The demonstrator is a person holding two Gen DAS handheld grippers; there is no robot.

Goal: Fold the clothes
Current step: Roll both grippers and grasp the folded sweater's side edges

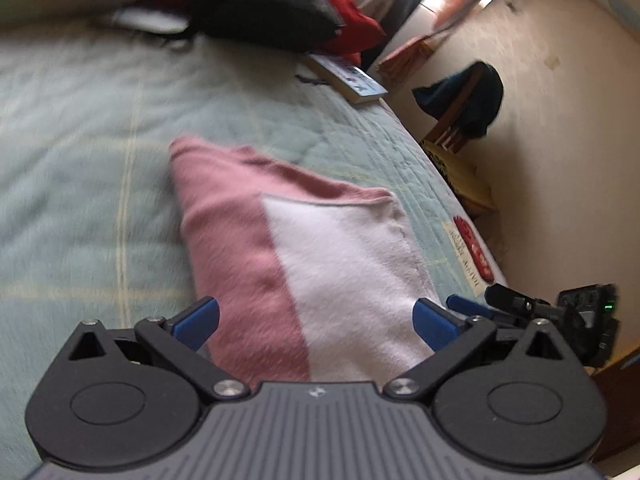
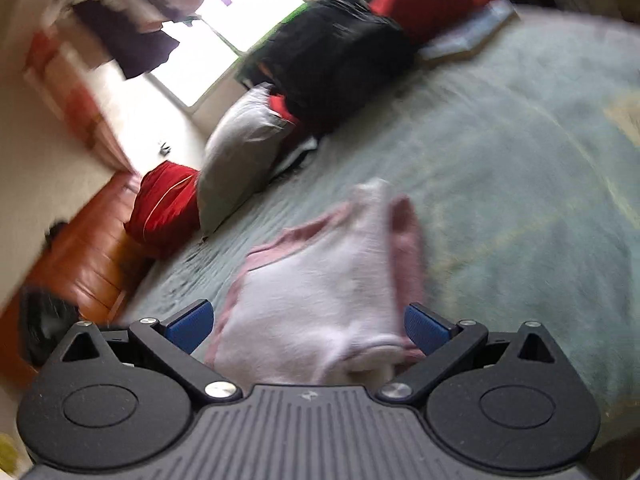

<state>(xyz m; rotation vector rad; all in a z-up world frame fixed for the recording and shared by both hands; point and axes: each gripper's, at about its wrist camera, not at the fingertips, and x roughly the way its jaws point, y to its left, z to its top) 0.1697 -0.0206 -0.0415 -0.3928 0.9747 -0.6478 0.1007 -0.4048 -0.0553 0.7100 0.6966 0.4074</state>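
Lying on the pale green bedspread (image 1: 80,128), near the bed's edge, a pink and white garment (image 1: 304,240) is seen already doubled over into a compact bundle. The left gripper (image 1: 316,320) is held just above its near end, blue fingers (image 1: 196,320) spread wide, nothing pinched between them. The right gripper (image 2: 308,326) is likewise spread and empty, with the near edge of the garment (image 2: 320,300) between its fingers. Both views are motion-blurred, so whether any finger touches cloth cannot be told for sure.

The step in hand is judged to be a re-grasp between folds: at least one fold looks done, and a looser rumpled end is shown in the right wrist view. For the next move, a clean edge or corner would need to be picked by each gripper, the fingers closed on all layers together, and the cloth carried over evenly so the bundle is not dragged off the bed's edge.

A dark bag (image 1: 264,4), red cushions (image 2: 168,208), a grey pillow (image 2: 240,156) and a book (image 1: 348,76) are noted at the far end, well apart from the garment.
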